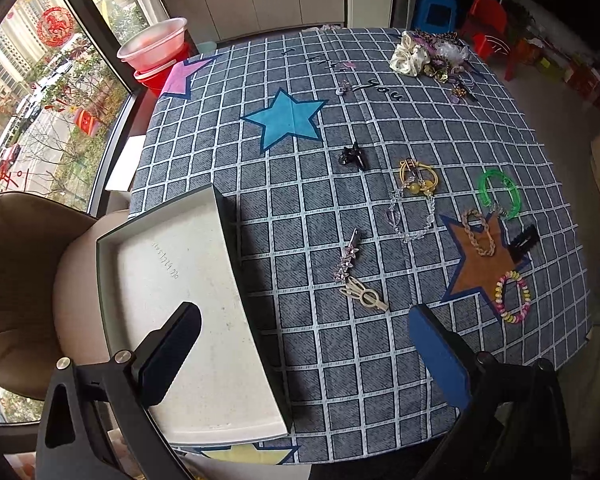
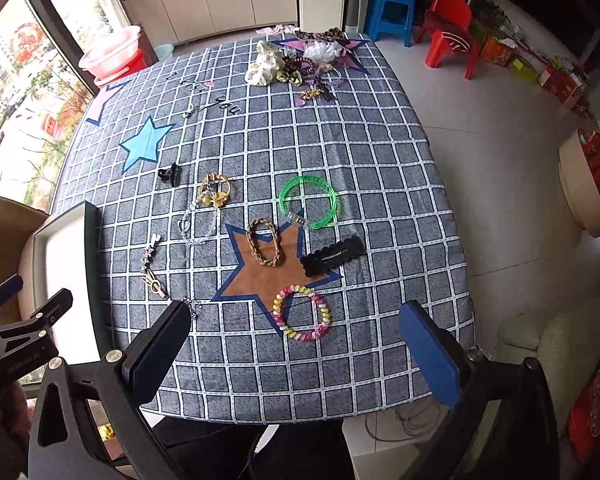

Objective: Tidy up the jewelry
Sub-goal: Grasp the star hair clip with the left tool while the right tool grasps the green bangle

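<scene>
Both jaws spread wide, nothing held, above the blue-grey checked tablecloth [image 2: 340,152].
Left gripper [image 1: 308,356] hovers by the white shallow tray [image 1: 180,280]; right gripper [image 2: 300,356] hangs near the pink-and-yellow coil bracelet [image 2: 302,312]; green plastic bangle [image 2: 310,200] and braided tan bracelet [image 2: 265,242] lie beyond.

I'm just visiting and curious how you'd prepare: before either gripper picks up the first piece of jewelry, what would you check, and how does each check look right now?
1. Left gripper jaws apart and empty: ok.
2. Right gripper jaws apart and empty: ok.
3. White tray bare inside, ready for items: ok.
4. Pastel spiral bracelet lies alone, nothing touching it: ok.
5. Clear bead bracelet apart from the yellow hair tie: not ok, they overlap.
6. Tray resting fully on the table: cannot tell.
</scene>
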